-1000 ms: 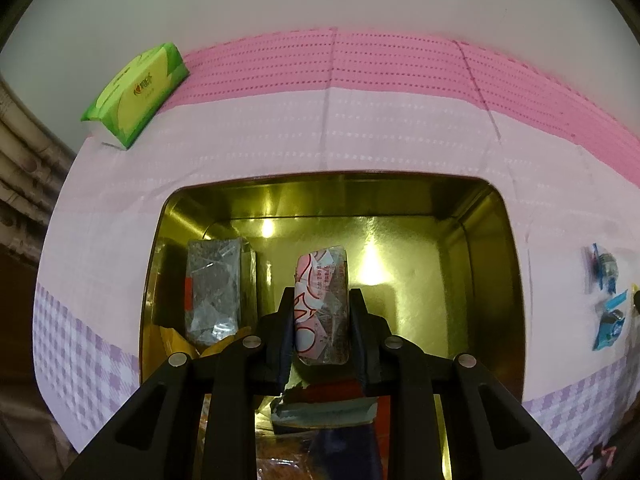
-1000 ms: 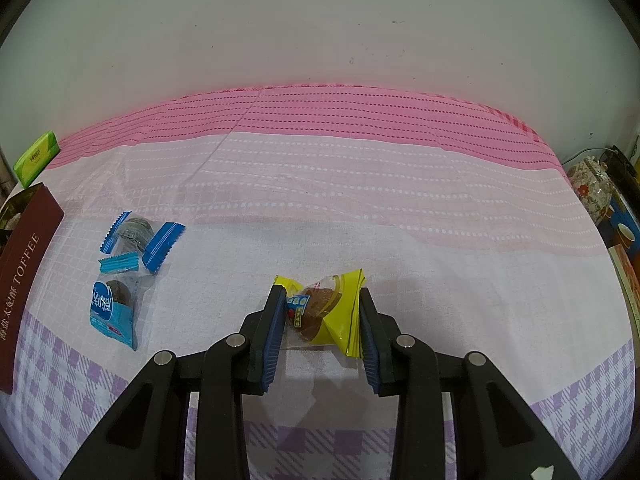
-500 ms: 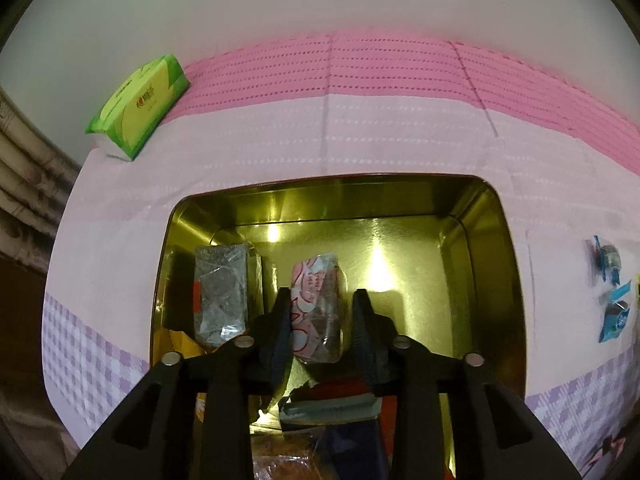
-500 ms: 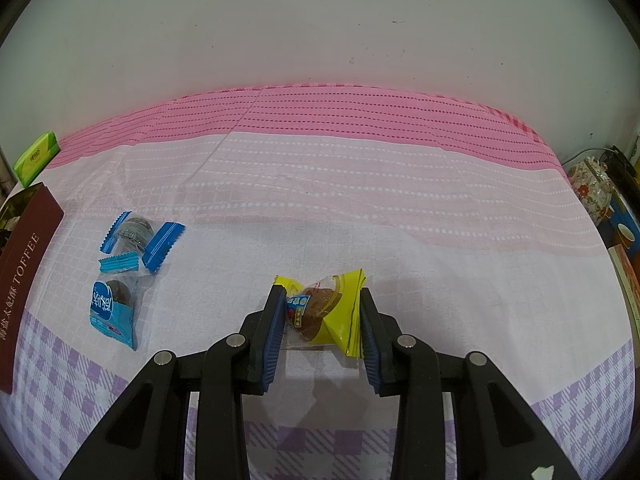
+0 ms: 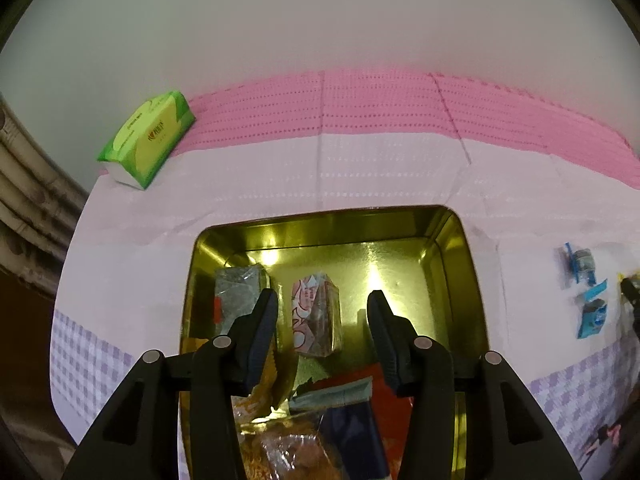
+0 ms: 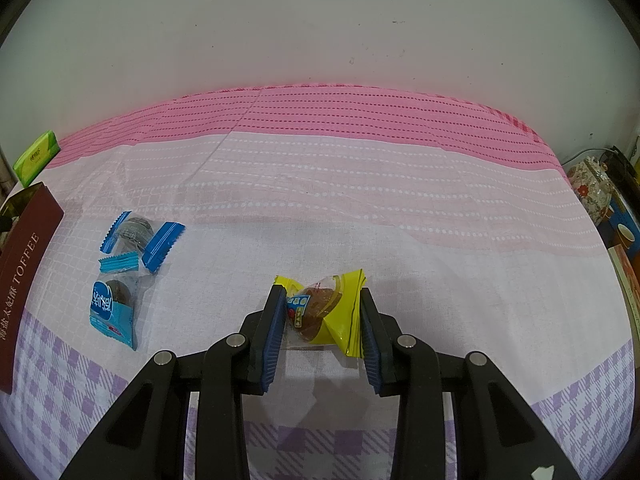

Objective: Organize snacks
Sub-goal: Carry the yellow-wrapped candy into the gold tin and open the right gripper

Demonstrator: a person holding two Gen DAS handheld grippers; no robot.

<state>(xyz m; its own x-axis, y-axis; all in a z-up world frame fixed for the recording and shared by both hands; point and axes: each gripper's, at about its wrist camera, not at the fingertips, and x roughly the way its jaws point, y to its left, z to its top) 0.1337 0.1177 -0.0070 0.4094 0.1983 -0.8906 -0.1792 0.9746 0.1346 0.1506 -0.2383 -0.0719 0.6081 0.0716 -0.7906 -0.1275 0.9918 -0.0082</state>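
My left gripper (image 5: 322, 302) is open above a gold tin (image 5: 464, 264). A pink and white wrapped snack (image 5: 316, 316) lies on the tin floor between the jaws, free of them, beside a silver wrapped snack (image 5: 236, 288). More wrapped snacks (image 5: 320, 420) lie piled at the tin's near end. My right gripper (image 6: 322, 300) is shut on a yellow wrapped snack (image 6: 324, 308) just above the tablecloth. Two blue wrapped snacks (image 6: 136, 236) (image 6: 114, 308) lie on the cloth to its left, and show in the left view (image 5: 582, 262) (image 5: 594, 314).
A green tissue pack (image 5: 148, 140) lies at the back left by the white wall, also in the right wrist view (image 6: 36, 156). The tin's maroon side (image 6: 24, 276) stands at the left. Cluttered items (image 6: 592, 188) sit beyond the table's right edge.
My left gripper opened and let go of the pink and white snack, which now lies in the tin, and drew back a little. The right gripper has not moved.
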